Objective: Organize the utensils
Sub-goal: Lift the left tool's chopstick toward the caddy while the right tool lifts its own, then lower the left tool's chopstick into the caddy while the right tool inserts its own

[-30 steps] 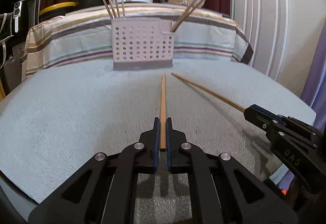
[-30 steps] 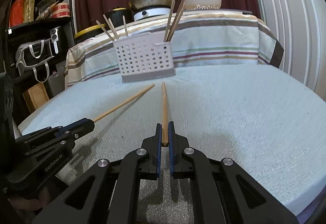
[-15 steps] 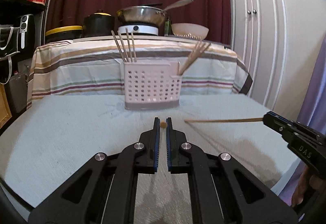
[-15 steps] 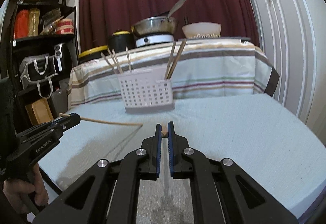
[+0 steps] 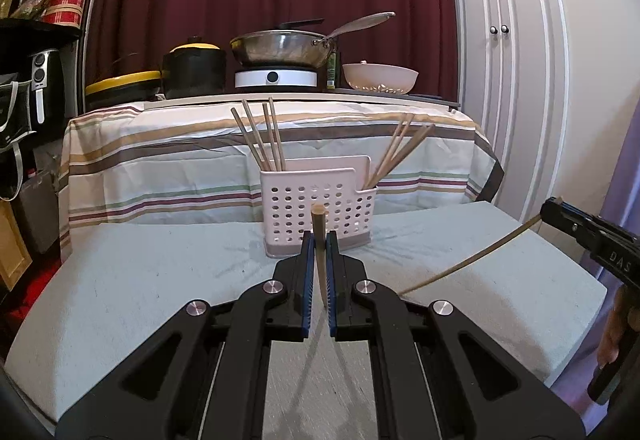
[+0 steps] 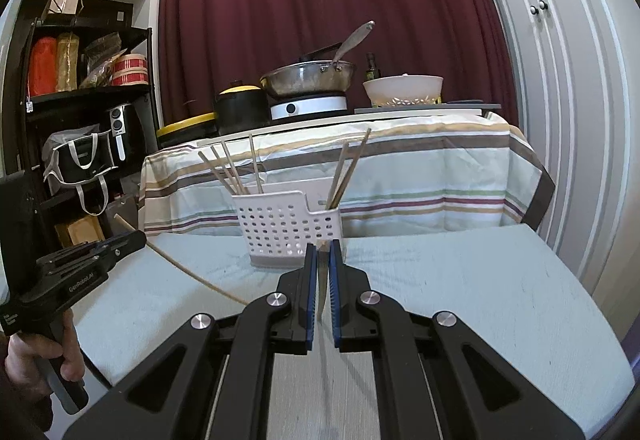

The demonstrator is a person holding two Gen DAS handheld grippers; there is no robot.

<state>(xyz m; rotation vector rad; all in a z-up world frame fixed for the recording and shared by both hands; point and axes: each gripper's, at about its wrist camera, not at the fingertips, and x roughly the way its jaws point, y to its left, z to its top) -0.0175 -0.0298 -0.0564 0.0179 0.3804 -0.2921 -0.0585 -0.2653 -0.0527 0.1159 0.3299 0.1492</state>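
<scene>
Each gripper, left (image 5: 318,272) and right (image 6: 322,280), pinches a chopstick (image 5: 319,236) steeply tip-down, the basket (image 5: 318,215) straight ahead of both, about equally near.

**2 grippers, 2 chopsticks, 1 basket ahead**

The right gripper (image 6: 321,280) is closed on a chopstick (image 6: 322,280) that runs steeply between its blue pads. Straight ahead on the pale cloth-covered table (image 6: 480,300) stands a white perforated basket (image 6: 286,226), with 4 chopsticks in its left compartment and 2 in its right. At the left edge, the left gripper (image 6: 134,238) clamps a second chopstick (image 6: 192,272), which slants down toward the centre.
</scene>
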